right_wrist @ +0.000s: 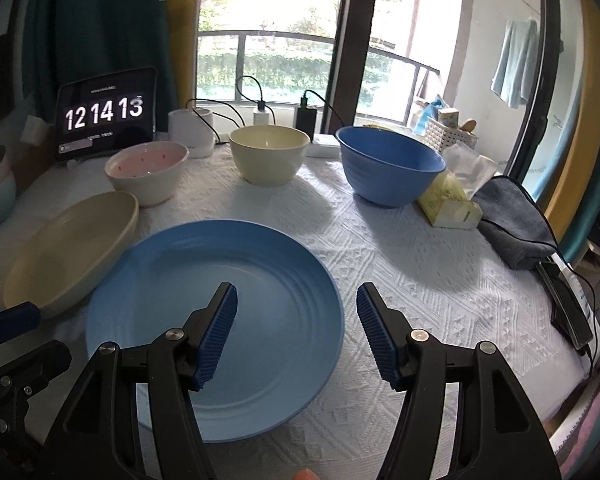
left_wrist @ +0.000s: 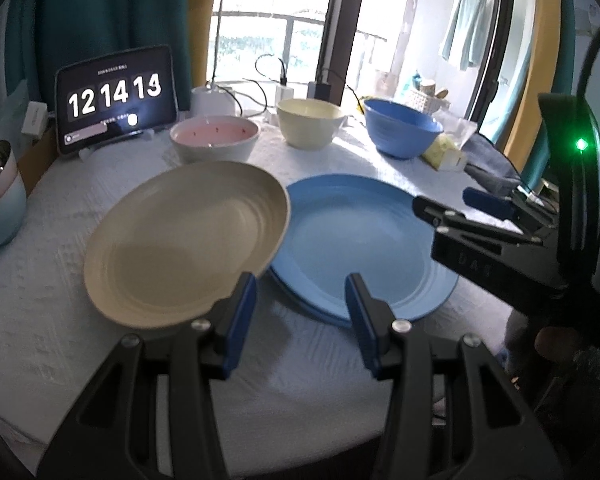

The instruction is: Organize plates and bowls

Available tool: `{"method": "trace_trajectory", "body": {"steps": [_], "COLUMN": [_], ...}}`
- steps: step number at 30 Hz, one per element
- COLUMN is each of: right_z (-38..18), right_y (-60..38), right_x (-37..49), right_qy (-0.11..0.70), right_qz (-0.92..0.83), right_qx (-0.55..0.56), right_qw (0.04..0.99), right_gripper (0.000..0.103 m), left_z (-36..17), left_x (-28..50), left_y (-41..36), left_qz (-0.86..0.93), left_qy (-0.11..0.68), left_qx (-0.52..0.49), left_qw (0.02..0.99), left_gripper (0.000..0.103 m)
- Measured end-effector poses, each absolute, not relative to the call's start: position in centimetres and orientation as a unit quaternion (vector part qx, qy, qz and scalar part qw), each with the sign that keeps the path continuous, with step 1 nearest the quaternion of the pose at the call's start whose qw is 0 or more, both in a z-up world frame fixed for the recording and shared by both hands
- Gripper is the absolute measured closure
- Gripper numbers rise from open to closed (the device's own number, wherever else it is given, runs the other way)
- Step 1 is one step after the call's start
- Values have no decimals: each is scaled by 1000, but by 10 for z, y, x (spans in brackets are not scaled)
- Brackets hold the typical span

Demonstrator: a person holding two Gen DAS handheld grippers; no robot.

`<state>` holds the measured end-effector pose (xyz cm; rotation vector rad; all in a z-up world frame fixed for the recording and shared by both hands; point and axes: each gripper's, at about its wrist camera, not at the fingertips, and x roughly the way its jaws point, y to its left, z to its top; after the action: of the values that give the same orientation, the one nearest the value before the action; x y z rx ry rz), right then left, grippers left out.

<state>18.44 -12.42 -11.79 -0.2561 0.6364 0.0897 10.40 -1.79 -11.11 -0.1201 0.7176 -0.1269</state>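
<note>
Looking through the left wrist view: my left gripper (left_wrist: 300, 300) has its jaws wide apart and holds nothing. The beige plate (left_wrist: 184, 240) sits tilted, its right rim overlapping the edge of the blue plate (left_wrist: 364, 240), both on the white surface (left_wrist: 40, 320). Three bowls stand in a row behind: pink bowl (left_wrist: 214, 138), cream bowl (left_wrist: 310, 122), blue bowl (left_wrist: 402, 126). I judge the plate-stacking step is in hand; the next move calls for closing on the beige rim beside my left pad.

Right wrist view: my right gripper (right_wrist: 296, 328) hovers over the blue plate's near-right rim, jaws wide and unloaded. The blue plate lies flat, ridged, matte. The beige plate is deeper.
</note>
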Motion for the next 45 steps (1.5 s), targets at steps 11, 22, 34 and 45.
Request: {"method": "trace_trajectory", "body": {"steps": [11,22,34,45], "right_z": [-107,-104,-112,-122], "right_y": [-112,-84,-54,-28], "right_x": [179,180,188,206], "right_qy": [307,299,305,318], "right_qz": [67,104,127,140], "right_qx": [-121,-133,-148,-153], "right_qw": [942,939,932,925], "right_gripper": [37,38,38,38], "left_z": [-94,-97,-108,-123], "left_x": [96,100,107,118], "left_y": [5,40,86,119], "left_qz": [0,35,78,100], "left_qy": [294,283,287,303], "left_qx": [-43,-61,-72,-90], "left_qw": [955,957,952,943], "left_gripper": [55,55,55,55]}}
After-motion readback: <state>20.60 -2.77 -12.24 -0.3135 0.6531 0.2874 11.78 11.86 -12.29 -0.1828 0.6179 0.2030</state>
